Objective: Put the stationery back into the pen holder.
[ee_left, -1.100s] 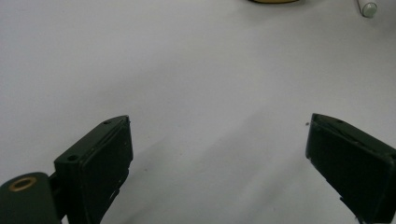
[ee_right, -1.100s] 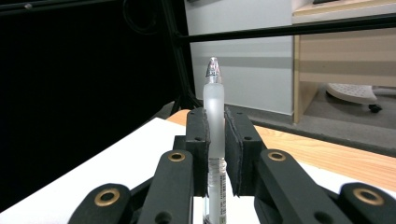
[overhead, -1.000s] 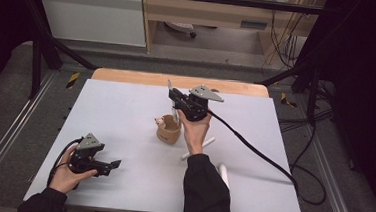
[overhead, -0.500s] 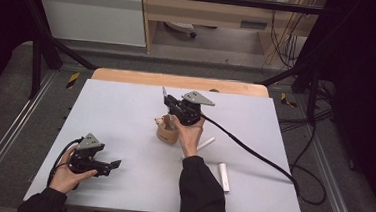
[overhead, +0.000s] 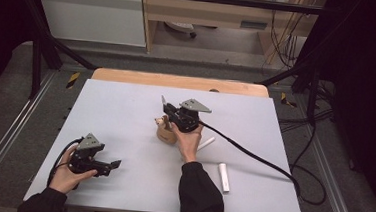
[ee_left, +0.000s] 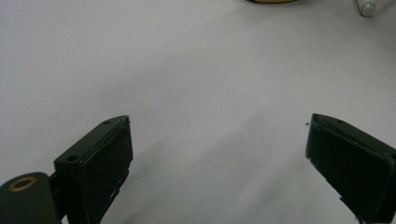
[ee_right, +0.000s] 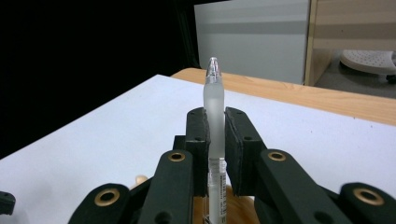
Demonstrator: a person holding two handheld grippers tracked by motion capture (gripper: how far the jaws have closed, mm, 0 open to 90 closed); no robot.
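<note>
A frosted white pen [ee_right: 214, 102] stands upright between the jaws of my right gripper [ee_right: 215, 128], which is shut on its barrel. In the high view that right gripper [overhead: 168, 114] is at the table's middle, the pen [overhead: 163, 103] poking up from it, directly above a small brown wooden holder [overhead: 165, 133]. The pen's lower end points down at the wooden holder [ee_right: 236, 210]. My left gripper [overhead: 113, 165] rests low at the front left, open, with bare table between its jaws [ee_left: 217, 158].
Two more white pens lie on the grey table top [overhead: 120, 111] right of the holder: one [overhead: 205, 144] by the right wrist, one [overhead: 224, 177] nearer the front edge. A black cable [overhead: 252, 155] trails right from the right gripper. The wooden table edge [overhead: 178, 80] is at the back.
My right gripper has come down and a little to the left with the pen, closer over the wooden holder. The left gripper has stayed put.
</note>
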